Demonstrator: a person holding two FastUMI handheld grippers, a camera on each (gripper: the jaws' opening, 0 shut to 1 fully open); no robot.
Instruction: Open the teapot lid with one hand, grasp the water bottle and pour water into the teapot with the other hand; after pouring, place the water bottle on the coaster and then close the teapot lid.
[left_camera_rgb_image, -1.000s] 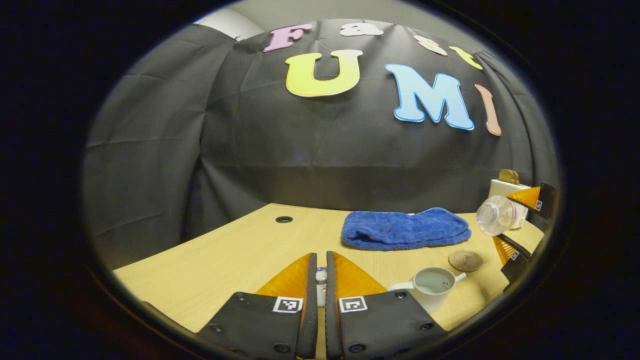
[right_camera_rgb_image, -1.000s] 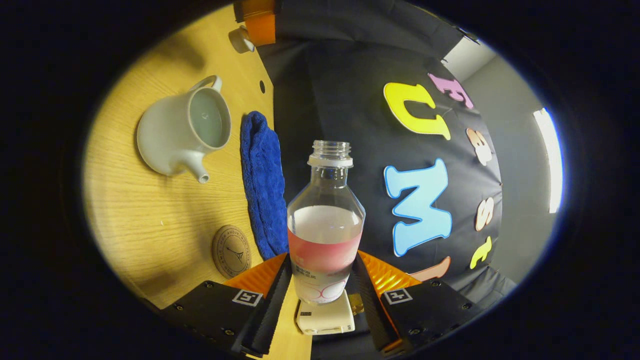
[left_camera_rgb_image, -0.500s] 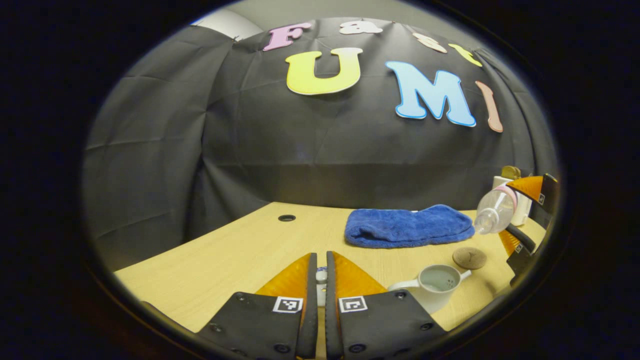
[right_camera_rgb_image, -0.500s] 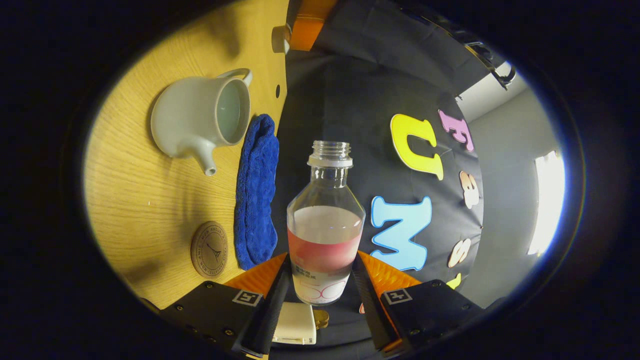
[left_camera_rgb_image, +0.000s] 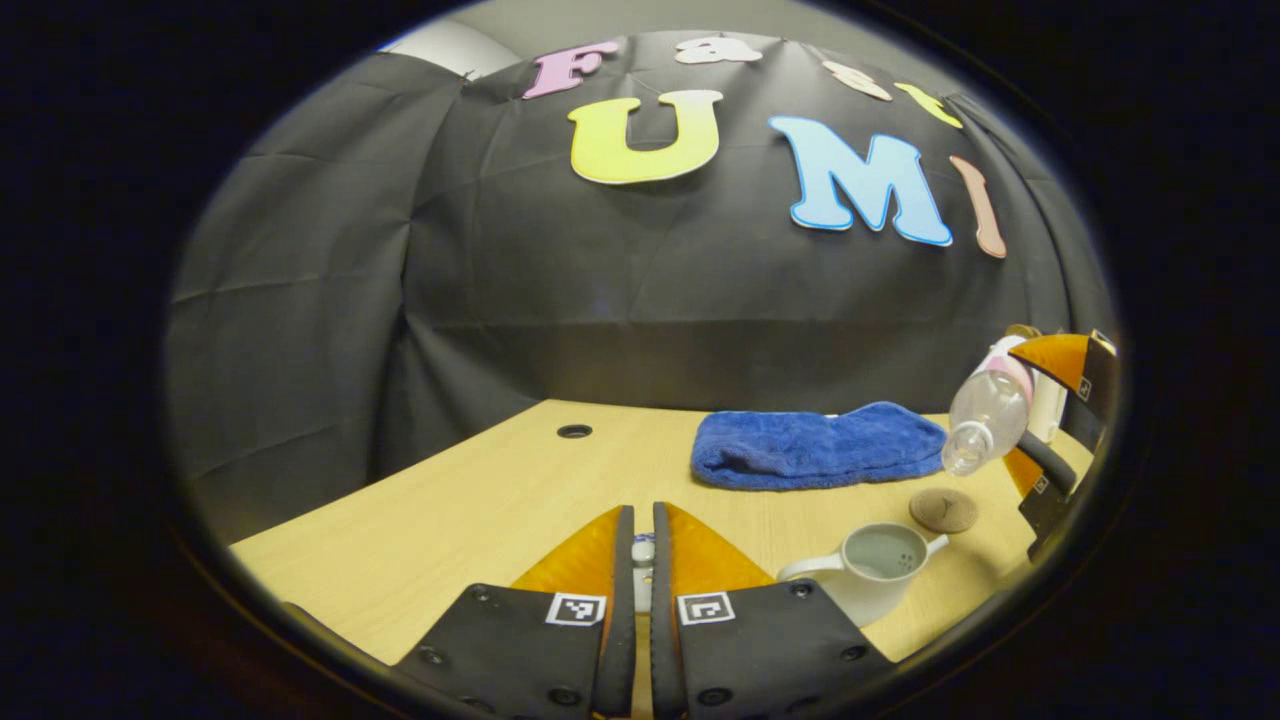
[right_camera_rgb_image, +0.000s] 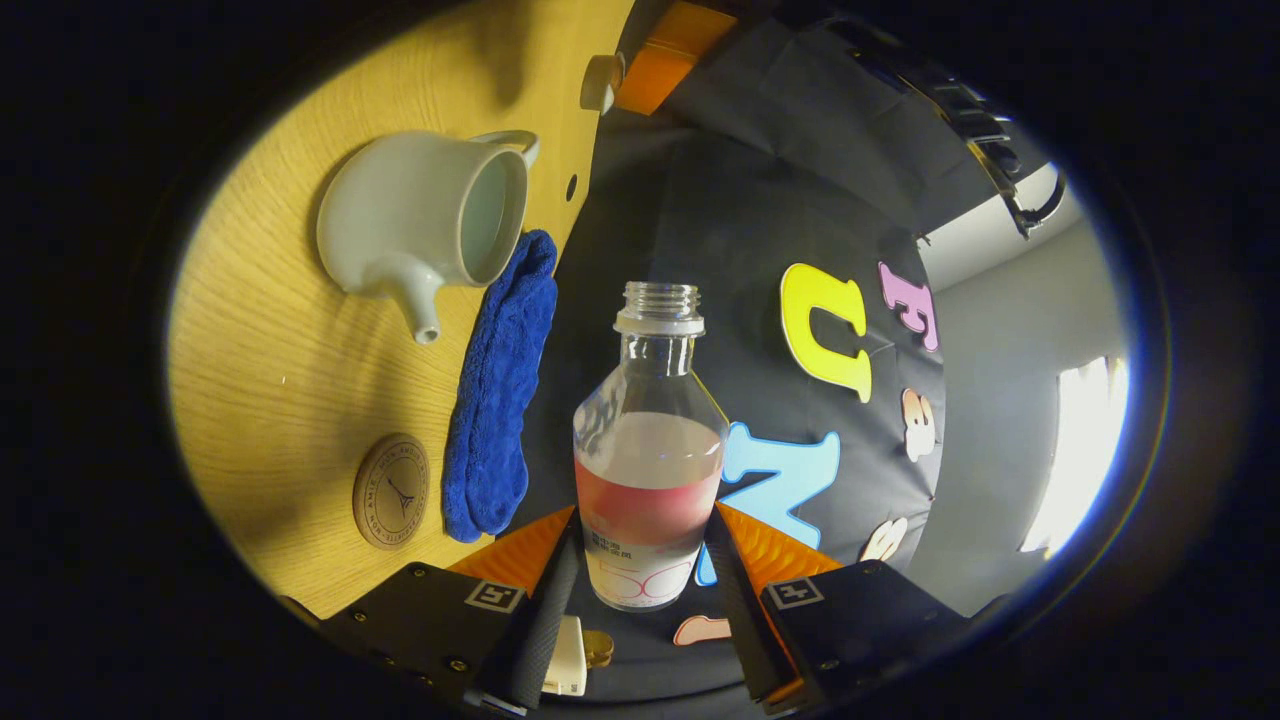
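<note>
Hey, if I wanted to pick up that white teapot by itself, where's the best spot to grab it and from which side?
Grip the loop handle, coming from the side opposite the spout. The teapot stands upright with its lid off and likely water inside, so a level sideways approach seems safest; the rounded body looks too wide to clamp.

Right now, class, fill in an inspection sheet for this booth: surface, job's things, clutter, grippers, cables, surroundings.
Surface: pale wooden table with a round hole near its back edge.
Job's things: white teapot open, its lid held off it; uncapped water bottle, part full, tilted in the air; round coaster bare.
Clutter: blue towel along the back; a pale box partly seen behind the bottle.
Grippers: left gripper closed on the lid's knob; right gripper closed on the bottle's lower body.
Cables: nothing seen.
Surroundings: black cloth wall, grey room wall beyond.
</note>
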